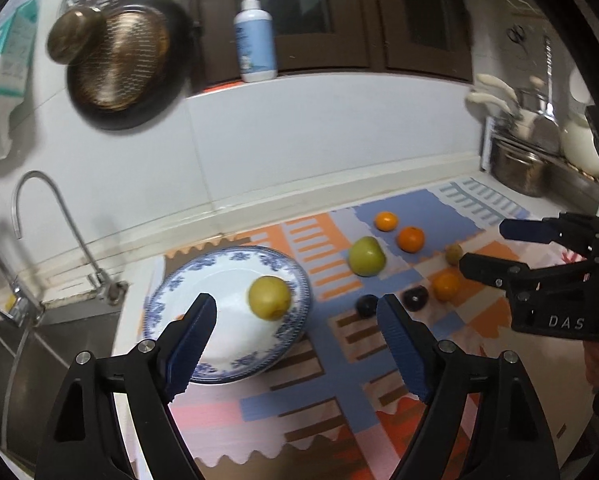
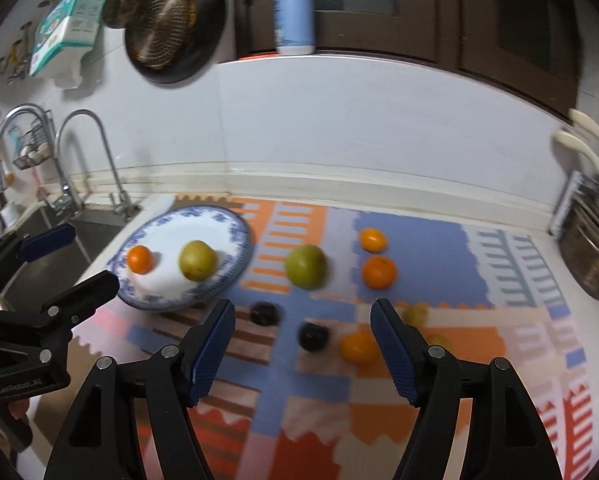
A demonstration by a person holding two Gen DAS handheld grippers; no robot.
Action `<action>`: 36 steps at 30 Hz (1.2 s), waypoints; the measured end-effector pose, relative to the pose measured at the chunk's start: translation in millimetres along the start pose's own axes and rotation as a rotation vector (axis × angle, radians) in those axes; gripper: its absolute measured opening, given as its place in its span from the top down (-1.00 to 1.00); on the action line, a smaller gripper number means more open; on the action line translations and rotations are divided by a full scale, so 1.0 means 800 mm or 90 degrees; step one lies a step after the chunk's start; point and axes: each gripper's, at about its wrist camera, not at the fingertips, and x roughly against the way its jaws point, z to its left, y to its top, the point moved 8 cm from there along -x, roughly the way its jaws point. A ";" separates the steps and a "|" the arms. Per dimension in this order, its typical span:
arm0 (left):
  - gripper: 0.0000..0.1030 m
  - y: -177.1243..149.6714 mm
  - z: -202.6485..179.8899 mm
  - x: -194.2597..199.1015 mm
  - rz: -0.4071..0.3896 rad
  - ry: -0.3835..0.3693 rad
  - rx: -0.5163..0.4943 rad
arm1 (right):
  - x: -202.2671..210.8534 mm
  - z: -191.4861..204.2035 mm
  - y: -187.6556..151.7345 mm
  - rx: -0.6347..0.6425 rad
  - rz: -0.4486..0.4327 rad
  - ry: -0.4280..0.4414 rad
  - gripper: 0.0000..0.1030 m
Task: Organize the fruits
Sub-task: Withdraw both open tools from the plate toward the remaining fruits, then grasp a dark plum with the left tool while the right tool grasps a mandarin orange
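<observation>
- My left gripper (image 1: pixel 295 316) and right gripper (image 2: pixel 303 324) both hang released above the worktop (image 2: pixel 379 196), nothing between their fingers.
- A patchwork mat (image 2: pixel 419 240) in blue, orange and pink covers it.
- The blue-rimmed plate (image 2: pixel 235 232) at the mat's sink end holds a yellow-green fruit (image 2: pixel 197 260) and an orange (image 2: pixel 140 259).
- A green apple (image 2: pixel 305 266), more oranges and dark fruits lie loose on the mat.
- A sink (image 2: pixel 59 256) with a tap (image 2: pixel 87 152) sits left; a pan (image 2: pixel 171 24) hangs on the white wall.
</observation>
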 end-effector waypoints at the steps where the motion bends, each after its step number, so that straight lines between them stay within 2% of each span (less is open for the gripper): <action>1: -0.60 -0.001 -0.006 -0.003 0.002 -0.008 -0.005 | 0.001 -0.006 -0.004 -0.002 0.001 -0.010 -0.37; 12: -0.59 -0.013 -0.049 -0.048 0.018 -0.063 -0.055 | -0.011 -0.047 -0.045 -0.037 0.044 -0.052 -0.37; 18: -0.59 -0.023 -0.065 -0.074 0.030 -0.086 -0.094 | -0.029 -0.055 -0.061 -0.040 0.065 -0.044 -0.37; 25: -0.59 -0.033 -0.072 -0.110 0.064 -0.102 -0.108 | -0.055 -0.056 -0.073 -0.034 0.094 -0.035 -0.37; 29: -0.54 -0.034 -0.073 -0.128 0.080 -0.111 -0.110 | -0.073 -0.057 -0.075 -0.034 0.110 -0.023 -0.34; 36: -0.33 -0.035 -0.080 -0.151 0.101 -0.122 -0.129 | -0.095 -0.061 -0.077 -0.044 0.129 -0.005 -0.18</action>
